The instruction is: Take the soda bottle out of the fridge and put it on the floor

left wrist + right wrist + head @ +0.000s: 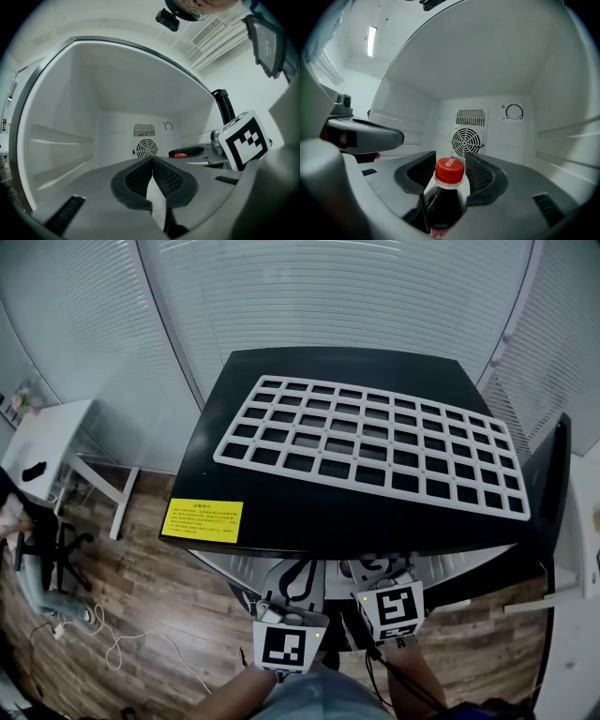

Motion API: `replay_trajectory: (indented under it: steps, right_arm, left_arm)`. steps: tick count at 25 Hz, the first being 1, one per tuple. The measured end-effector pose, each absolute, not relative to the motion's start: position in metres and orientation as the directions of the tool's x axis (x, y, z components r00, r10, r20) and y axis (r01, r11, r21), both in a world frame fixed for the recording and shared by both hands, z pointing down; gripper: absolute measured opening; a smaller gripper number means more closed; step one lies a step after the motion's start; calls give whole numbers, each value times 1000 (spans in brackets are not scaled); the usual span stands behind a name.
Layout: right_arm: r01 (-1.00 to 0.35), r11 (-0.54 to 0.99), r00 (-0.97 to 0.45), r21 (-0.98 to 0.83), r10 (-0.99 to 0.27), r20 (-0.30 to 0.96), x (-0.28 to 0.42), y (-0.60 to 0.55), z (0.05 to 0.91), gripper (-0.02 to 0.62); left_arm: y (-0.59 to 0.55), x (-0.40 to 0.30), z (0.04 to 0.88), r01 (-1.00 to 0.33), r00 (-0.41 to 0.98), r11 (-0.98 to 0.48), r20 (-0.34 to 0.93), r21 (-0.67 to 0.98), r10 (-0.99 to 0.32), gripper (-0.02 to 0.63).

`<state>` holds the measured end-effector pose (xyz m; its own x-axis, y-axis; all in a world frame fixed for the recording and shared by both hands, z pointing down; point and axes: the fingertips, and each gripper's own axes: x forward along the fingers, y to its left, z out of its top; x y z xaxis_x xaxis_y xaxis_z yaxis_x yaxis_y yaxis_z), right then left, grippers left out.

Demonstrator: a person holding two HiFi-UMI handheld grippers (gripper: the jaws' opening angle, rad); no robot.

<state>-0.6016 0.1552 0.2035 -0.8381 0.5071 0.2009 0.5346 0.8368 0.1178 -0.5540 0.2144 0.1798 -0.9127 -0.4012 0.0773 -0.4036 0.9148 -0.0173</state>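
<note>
The soda bottle [444, 201], dark cola with a red cap [450, 170], stands upright inside the white fridge [497, 84]. My right gripper [450, 157] is open around its neck, with a gap showing on each side of the cap. My left gripper [152, 160] is shut on nothing, its tips touching, and points into the same compartment beside the right one [201, 152]. In the head view both marker cubes [284, 646] [395, 608] sit just below the fridge's black top [309, 512], which hides the jaws and the bottle.
A white grid rack [375, 442] lies on the fridge top, with a yellow label [202, 520] at its front left. The open black door [560, 486] stands to the right. A fan grille [468, 140] and dial [514, 112] are on the back wall. Wood floor [169, 615] has cables [108, 645], with a white desk [47, 442] at left.
</note>
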Motion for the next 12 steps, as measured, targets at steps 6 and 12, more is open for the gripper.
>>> replay_trajectory:
  steps: [6, 12]
  right_arm:
    - [543, 832, -829, 110, 511, 227, -610, 165, 210, 204]
    - [550, 825, -829, 128, 521, 203, -615, 165, 212, 175]
  left_arm:
    - [223, -563, 183, -400, -914, 916, 77, -11, -398, 17]
    - [222, -565, 187, -395, -916, 919, 84, -8, -393, 17]
